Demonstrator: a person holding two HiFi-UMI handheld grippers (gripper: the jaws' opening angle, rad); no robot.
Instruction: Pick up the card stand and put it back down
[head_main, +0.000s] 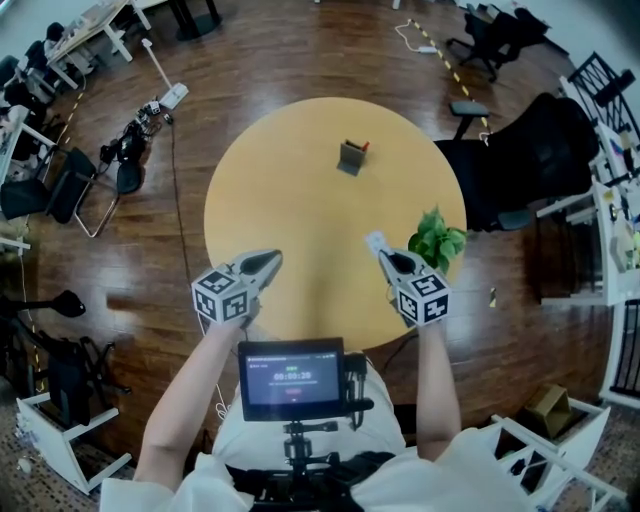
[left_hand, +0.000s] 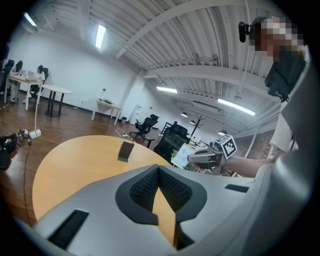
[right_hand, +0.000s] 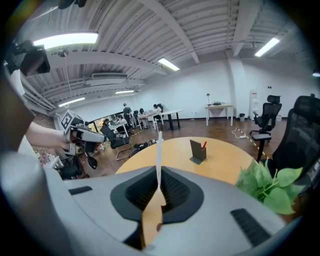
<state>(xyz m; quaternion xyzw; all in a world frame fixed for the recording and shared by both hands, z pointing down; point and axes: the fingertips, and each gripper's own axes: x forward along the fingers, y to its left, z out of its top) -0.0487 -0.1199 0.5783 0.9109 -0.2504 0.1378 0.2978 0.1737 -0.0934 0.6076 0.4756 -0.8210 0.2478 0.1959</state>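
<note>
The card stand (head_main: 351, 157) is a small dark grey holder with a red piece at its side, upright on the far half of the round yellow table (head_main: 300, 200). It also shows in the left gripper view (left_hand: 125, 150) and the right gripper view (right_hand: 198, 151). My right gripper (head_main: 383, 257) hovers over the table's near right edge, shut on a thin white card (head_main: 375, 241), which stands edge-on between its pads (right_hand: 159, 150). My left gripper (head_main: 272, 258) is over the near left edge, its jaw tips together with nothing between them (left_hand: 159, 169). Both grippers are well short of the stand.
A green leafy plant (head_main: 438, 240) sits at the table's right rim, close to my right gripper. A black office chair (head_main: 530, 150) stands beyond it. A monitor (head_main: 290, 378) is mounted at the person's chest. Chairs and cables (head_main: 130, 150) lie on the wooden floor at the left.
</note>
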